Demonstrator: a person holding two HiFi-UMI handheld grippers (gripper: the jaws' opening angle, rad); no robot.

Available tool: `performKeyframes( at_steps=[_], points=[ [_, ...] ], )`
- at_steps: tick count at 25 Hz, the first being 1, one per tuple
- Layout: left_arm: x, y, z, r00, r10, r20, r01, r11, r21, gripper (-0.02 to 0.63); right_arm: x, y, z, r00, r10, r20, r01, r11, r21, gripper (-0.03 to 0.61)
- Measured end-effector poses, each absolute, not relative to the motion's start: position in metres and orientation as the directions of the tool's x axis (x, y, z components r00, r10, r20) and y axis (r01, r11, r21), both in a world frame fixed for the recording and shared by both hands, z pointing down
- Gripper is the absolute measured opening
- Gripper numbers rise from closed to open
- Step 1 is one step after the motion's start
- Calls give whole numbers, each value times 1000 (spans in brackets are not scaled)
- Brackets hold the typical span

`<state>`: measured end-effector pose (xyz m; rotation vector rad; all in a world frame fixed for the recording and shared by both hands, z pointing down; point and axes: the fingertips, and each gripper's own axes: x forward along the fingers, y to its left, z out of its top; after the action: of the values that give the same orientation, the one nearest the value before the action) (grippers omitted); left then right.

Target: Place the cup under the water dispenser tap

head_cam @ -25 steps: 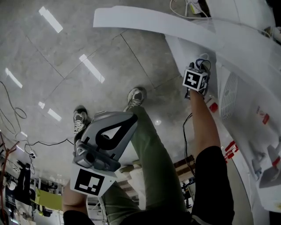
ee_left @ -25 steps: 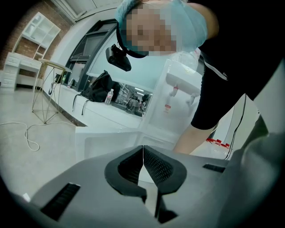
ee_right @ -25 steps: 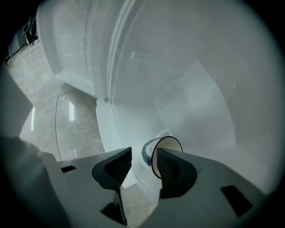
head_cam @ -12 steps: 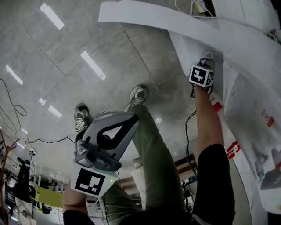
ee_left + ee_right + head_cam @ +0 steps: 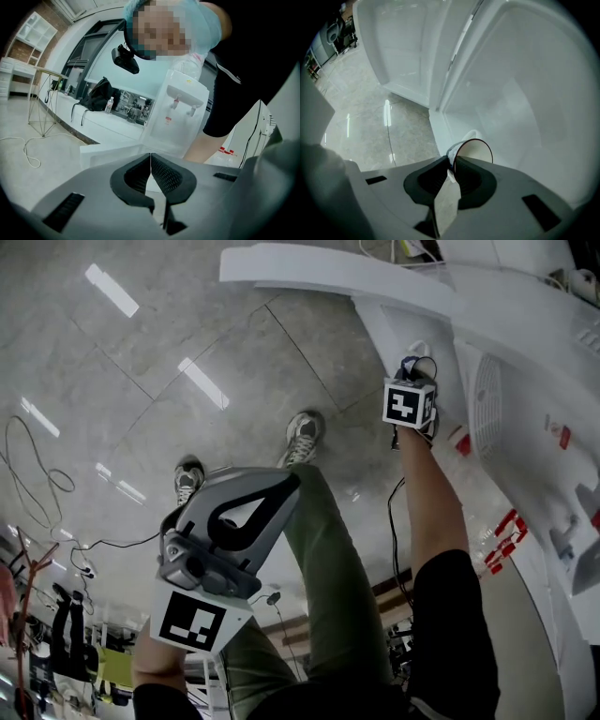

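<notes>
- A grey tiled floor (image 5: 141,352) fills the left of the head view, streaked with light reflections.
- My sneakers (image 5: 304,432) stand near the centre, with my green trouser leg (image 5: 328,559) below them.
- A thin cable (image 5: 37,465) loops along the left edge.
- In the left gripper view, a black bag (image 5: 96,96) and a bottle (image 5: 109,105) sit on a white counter (image 5: 108,124), left of centre.

The left gripper (image 5: 150,158) is held close in, jaws pressed together, empty — the right gripper (image 5: 453,165) is pointed steeply down on an outstretched arm (image 5: 424,512), jaws being closed on a cup (image 5: 476,151) wall.
</notes>
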<state>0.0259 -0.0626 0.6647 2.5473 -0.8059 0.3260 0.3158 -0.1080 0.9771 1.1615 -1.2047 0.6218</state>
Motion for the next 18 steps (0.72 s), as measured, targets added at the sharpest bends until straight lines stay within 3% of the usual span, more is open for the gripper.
performKeyframes(
  at_steps=[18],
  points=[
    [-14, -22, 524, 878, -373, 301, -456, -844, 282, 20, 221, -36, 812, 169, -265, 949, -908, 332, 254, 74]
  ],
)
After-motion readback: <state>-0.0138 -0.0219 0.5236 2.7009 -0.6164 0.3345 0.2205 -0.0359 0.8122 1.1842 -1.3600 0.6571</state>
